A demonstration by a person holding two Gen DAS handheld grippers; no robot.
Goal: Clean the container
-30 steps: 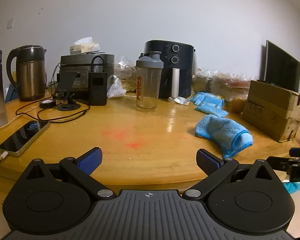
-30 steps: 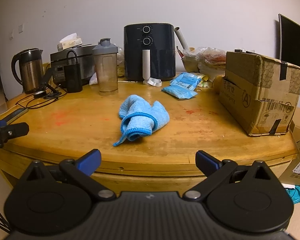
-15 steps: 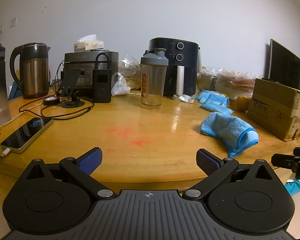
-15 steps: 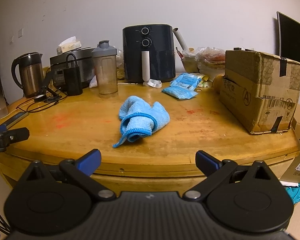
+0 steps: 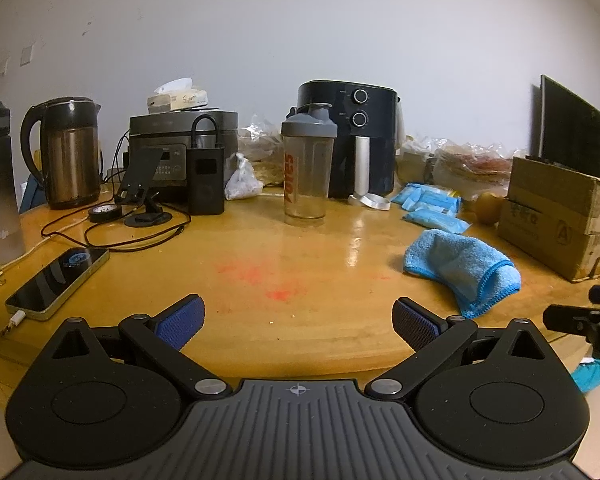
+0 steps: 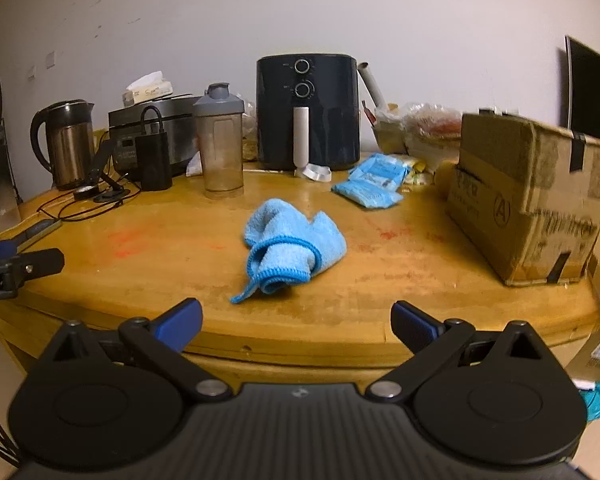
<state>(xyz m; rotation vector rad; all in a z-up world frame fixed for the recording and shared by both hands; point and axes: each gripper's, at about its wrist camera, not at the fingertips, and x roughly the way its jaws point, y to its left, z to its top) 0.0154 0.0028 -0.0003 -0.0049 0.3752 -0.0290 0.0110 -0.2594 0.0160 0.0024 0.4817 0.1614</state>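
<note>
Jaws of the left gripper [image 5: 298, 314] and right gripper [image 6: 296, 320] are held wide apart, empty. Both have been drawn slightly back from the table [image 5: 320, 340]. The lidded shaker bottle [image 5: 307, 166] stands upright before the air fryer [image 5: 354, 136], the blue cloth [image 6: 290, 246] crumpled nearby.

A circled "A" is printed on the cardboard box [image 6: 532, 196]; the shaker bottle's [image 5: 306, 168] red lettering is unreadable.

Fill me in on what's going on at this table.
A person holds a gripper in each hand at the near edge of the wooden table. The left gripper and right gripper are both open and empty. The shaker bottle stands upright, lid on, and the blue cloth lies crumpled nearby, both untouched.
</note>
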